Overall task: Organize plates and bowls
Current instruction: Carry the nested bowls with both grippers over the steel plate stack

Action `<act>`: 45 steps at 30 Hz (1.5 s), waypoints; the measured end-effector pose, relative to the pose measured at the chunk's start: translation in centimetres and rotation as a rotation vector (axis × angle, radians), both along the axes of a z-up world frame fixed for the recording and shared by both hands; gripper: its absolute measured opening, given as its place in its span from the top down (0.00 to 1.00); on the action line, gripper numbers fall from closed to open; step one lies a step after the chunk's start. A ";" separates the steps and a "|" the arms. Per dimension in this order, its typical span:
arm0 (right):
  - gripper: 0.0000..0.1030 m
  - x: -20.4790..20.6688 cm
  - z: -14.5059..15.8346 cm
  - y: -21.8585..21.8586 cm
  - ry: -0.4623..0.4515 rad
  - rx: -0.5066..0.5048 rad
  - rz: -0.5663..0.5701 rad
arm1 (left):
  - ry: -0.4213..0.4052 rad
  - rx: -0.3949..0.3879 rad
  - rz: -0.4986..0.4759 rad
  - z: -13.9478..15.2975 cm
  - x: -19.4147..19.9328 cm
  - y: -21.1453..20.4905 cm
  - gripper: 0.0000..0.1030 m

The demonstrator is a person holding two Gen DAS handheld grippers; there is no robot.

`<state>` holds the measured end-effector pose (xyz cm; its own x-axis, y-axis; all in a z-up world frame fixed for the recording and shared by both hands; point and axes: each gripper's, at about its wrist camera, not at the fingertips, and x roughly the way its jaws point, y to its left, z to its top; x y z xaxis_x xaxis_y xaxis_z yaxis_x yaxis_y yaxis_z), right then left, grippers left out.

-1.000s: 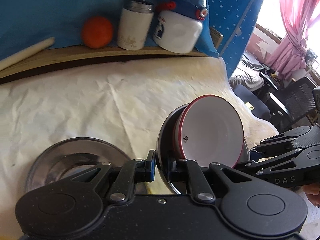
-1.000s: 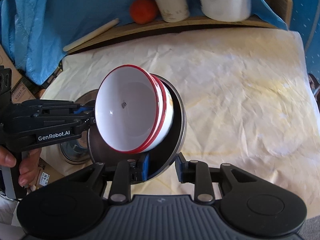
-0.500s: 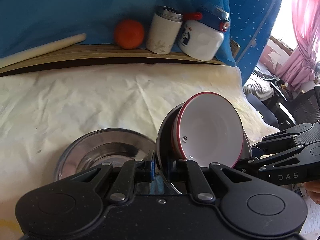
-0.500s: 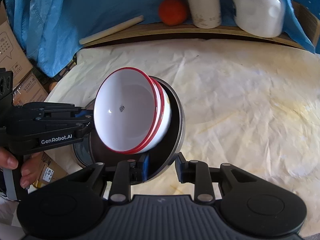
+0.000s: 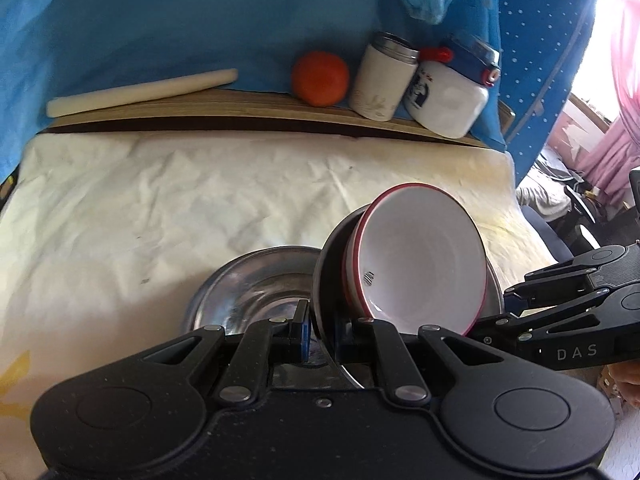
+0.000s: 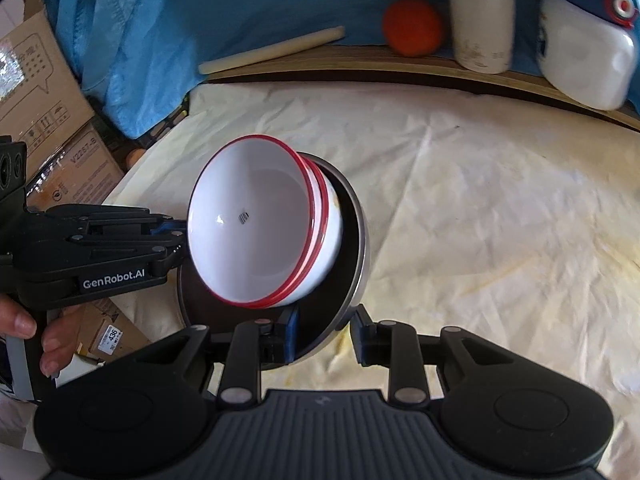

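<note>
1. On the wooden ledge (image 5: 240,110) at the back, against the blue cloth (image 5: 200,20), stand 4 things: 1 pale roll (image 5: 140,92), 1 orange (image 5: 319,77), 1 white flask (image 5: 384,78) and 1 white jug (image 5: 450,98) with a blue lid; flask and jug touch.
2. A crumpled cream cloth (image 5: 160,208) covers the table. Cardboard boxes (image 6: 44,92) stand off its left side.
3. 1 steel bowl (image 5: 248,288) rests on that cloth, just behind the left gripper (image 5: 320,334) and partly hidden by it.
4. 2 red-rimmed white bowls (image 6: 264,224), nested, sit tilted inside 1 dark metal plate (image 6: 356,248) held up on edge above the cloth.
5. The left gripper is clamped on the plate's rim.
6. The right gripper (image 6: 325,330) straddles the opposite rim; its inner pad touches, while the outer pad stands slightly off.
</note>
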<state>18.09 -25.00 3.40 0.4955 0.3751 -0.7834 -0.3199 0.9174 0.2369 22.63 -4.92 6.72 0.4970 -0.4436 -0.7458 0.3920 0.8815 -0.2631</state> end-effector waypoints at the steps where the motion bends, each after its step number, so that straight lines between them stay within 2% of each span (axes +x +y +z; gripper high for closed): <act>1: 0.71 0.1 0.0 0.2 0.001 0.000 0.005 | 0.001 0.000 0.005 0.0 0.0 0.2 0.91; 45: 0.71 1.8 -1.7 3.2 0.057 -0.027 0.053 | 0.067 -0.013 0.066 -2.3 0.8 2.9 0.91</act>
